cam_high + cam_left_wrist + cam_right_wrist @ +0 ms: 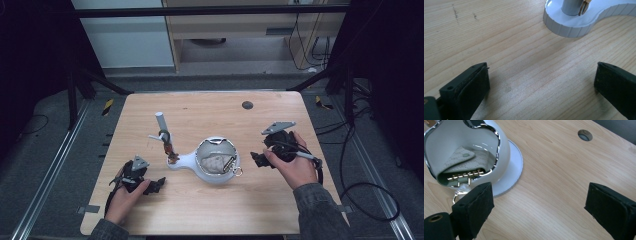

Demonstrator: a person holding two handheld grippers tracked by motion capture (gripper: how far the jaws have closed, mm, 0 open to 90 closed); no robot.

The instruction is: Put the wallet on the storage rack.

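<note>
A white stand (182,161) sits mid-table, with a round chrome-rimmed bowl (229,176) and an upright grey post (161,122) carrying small hooks. Inside the bowl lies a pale key case (214,162) with gold hooks, and its ring hangs over the rim. My left gripper (157,185) rests open near the front left, a short way from the stand's base (571,25). My right gripper (257,159) stands open just right of the bowl (504,147), with bare wood between its jaws. The key case (461,161) lies beyond its left jaw.
The wooden table (210,210) has a round grommet hole (247,105) at the back right. Black frame rails and cables run along the floor on both sides. Bare wood lies in front of the stand.
</note>
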